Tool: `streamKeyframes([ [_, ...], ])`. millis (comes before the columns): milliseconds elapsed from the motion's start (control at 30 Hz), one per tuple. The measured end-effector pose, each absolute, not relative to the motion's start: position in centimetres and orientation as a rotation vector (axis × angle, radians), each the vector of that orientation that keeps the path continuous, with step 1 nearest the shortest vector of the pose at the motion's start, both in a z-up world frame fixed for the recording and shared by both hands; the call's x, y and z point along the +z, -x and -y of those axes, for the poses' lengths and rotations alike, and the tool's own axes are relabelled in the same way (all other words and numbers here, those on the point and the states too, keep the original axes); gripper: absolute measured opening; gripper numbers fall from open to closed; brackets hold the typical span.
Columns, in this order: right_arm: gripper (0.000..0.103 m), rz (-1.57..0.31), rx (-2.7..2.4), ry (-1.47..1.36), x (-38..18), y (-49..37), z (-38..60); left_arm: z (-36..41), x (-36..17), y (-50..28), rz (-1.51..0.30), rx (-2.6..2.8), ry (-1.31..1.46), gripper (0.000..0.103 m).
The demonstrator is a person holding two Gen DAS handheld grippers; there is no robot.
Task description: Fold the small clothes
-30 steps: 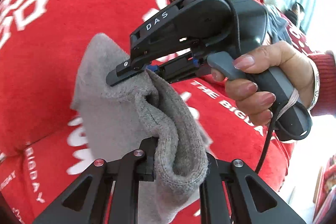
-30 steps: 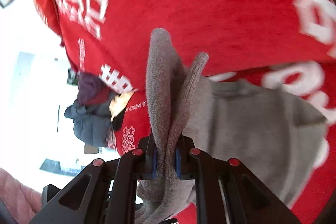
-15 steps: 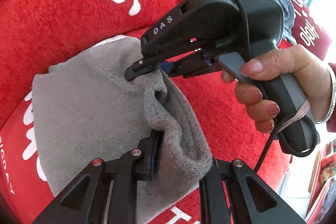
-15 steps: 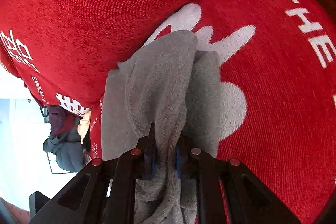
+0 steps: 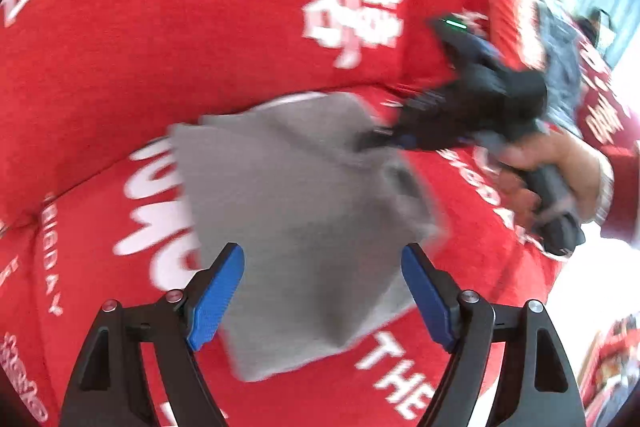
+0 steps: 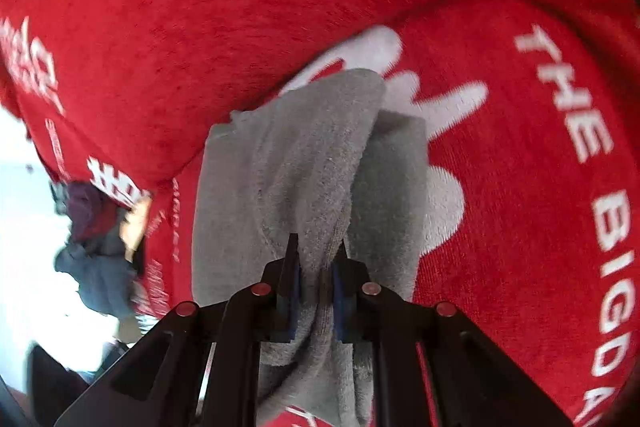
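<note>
A small grey knitted garment (image 5: pixel 296 211) lies folded on the red sofa seat (image 5: pixel 460 307). In the left wrist view my left gripper (image 5: pixel 322 291) hovers over its near edge; its jaws are opening and stand wide, with the blue pads (image 5: pixel 216 299) clear of the cloth. My right gripper (image 5: pixel 372 141), held by a hand (image 5: pixel 552 163), pinches the garment's far right corner. In the right wrist view the right gripper (image 6: pixel 316 267) is shut on a bunched fold of the grey garment (image 6: pixel 312 163), which spreads flat beyond the fingers.
The red sofa backrest (image 5: pixel 200 27) with white lettering rises right behind the garment. A heap of dark blue and purple clothes (image 6: pixel 96 251) lies at the sofa's far end. White seat lettering (image 6: pixel 600 187) runs to the right of the garment.
My left gripper has let go of the grey garment and opened wide, pulling back from it. The garment has sunk from hanging to lying on the seat. My right gripper keeps its grip.
</note>
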State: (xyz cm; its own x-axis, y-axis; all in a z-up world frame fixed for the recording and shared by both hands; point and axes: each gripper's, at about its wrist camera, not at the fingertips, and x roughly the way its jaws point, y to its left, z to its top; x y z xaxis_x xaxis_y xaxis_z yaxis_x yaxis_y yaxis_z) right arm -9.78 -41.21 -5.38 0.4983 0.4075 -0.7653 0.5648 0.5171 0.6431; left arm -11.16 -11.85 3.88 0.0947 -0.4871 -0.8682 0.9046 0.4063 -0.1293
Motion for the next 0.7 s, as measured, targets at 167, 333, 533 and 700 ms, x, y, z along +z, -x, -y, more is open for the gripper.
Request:
streamKeyframes([
  [167,0.019,-1.187,-0.179,-0.972,-7.3,10.3,40.7,10.0,1.9,6.8,-1.109,-0.957,-0.482,0.082],
  [333,0.035,-1.136,-0.225,-1.097,-7.6,12.3,41.0,9.1,-0.2,4.7,-1.233,-0.900,-0.423,0.082],
  [533,0.039,-1.101,-0.240,-1.201,-5.2,17.3,39.2,10.4,-1.6,3.9,-1.328,-0.921,-0.391,0.082],
  [700,0.043,-1.001,-0.258,-1.379,-4.6,22.4,35.6,11.3,-3.5,4.7,-1.299,-0.912,-0.521,0.082],
])
